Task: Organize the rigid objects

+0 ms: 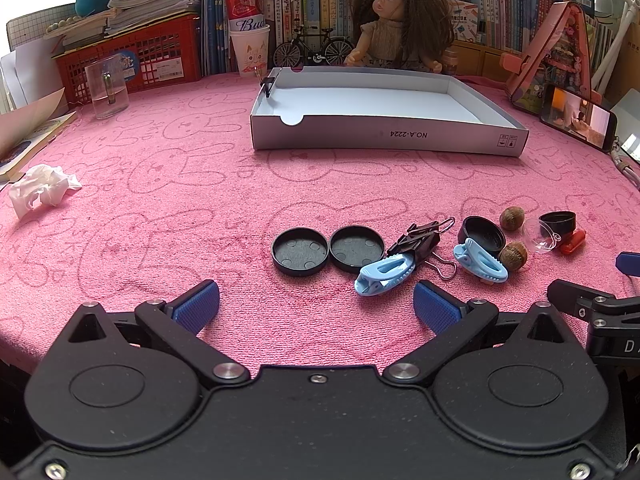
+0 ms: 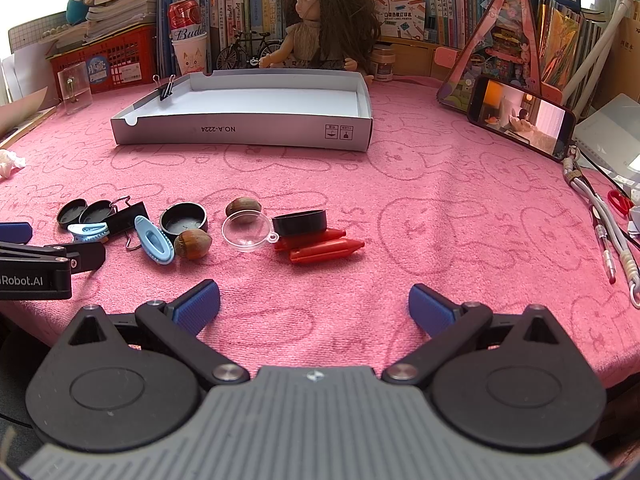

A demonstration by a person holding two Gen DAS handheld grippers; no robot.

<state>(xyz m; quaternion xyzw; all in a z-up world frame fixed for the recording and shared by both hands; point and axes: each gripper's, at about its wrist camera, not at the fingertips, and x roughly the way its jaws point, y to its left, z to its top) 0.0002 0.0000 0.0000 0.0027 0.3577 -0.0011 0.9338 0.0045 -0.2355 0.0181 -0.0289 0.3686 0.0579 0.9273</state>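
Small rigid objects lie in a row on the pink towel: two black round lids [image 1: 300,251] [image 1: 356,248], black binder clips [image 1: 420,240], two light-blue clips [image 1: 384,274] [image 1: 480,260], a black cap [image 1: 482,234], two brown nuts [image 1: 513,255] [image 2: 243,207], a clear plastic dome [image 2: 245,231], another black cap [image 2: 300,222] and red crayons [image 2: 326,249]. A grey-white open box [image 1: 380,136] [image 2: 248,132] stands behind them with one binder clip [image 2: 166,87] on its left wall. My left gripper [image 1: 316,304] is open and empty just before the lids. My right gripper [image 2: 314,304] is open and empty before the crayons.
A doll [image 1: 394,20], a toy bicycle [image 1: 312,50], a can in a paper cup [image 1: 248,28], a red basket [image 1: 132,52] and books line the back. A glass [image 1: 107,90] and crumpled tissue [image 1: 42,188] sit left. A phone [image 2: 520,118], cables and scissors [image 2: 620,200] lie right.
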